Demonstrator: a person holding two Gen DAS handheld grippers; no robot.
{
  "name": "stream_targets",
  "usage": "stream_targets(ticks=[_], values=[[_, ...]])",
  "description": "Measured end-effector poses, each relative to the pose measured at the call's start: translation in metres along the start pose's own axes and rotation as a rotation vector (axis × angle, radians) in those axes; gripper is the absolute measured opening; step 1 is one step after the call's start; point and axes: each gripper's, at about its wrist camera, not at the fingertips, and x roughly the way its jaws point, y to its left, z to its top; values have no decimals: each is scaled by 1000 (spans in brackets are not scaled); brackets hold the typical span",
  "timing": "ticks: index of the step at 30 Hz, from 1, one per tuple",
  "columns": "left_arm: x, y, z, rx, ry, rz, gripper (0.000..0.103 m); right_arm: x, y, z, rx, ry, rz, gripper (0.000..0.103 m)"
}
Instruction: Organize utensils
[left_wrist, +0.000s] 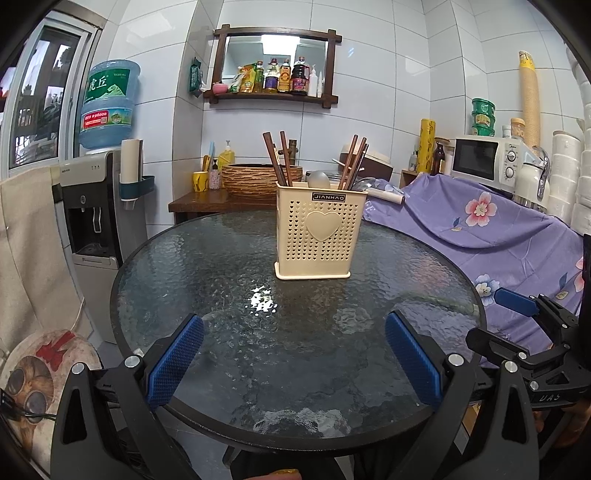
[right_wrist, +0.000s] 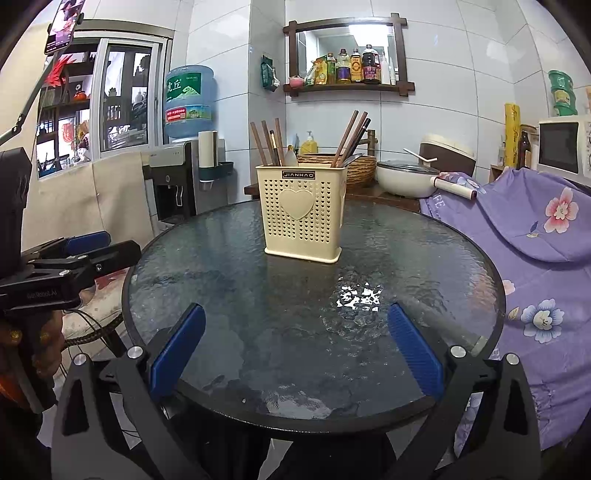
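Both held wide and empty near the tabletop (left_wrist: 184, 280) edge: left tool (left_wrist: 293, 360), right tool (right_wrist: 295, 350); chopsticks (left_wrist: 275, 157) upright in holder (left_wrist: 317, 236) far across the glass

Left claw (left_wrist: 293, 360), right claw (right_wrist: 295, 354) agape.

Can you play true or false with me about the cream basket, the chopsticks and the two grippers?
1. The cream basket stands upright on the glass table. True.
2. The chopsticks lie flat on the table. False: they stand in the basket.
3. The left gripper is open and empty. True.
4. The right gripper holds a spoon. False: it is open, holding nothing.
5. The basket has a heart on its front. True.
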Motion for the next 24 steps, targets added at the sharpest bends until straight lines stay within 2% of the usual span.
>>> stream_targets(ticks=[24], values=[[-2, 1, 3, 5, 2, 10, 97, 2, -1, -1, 0, 6, -1, 97]])
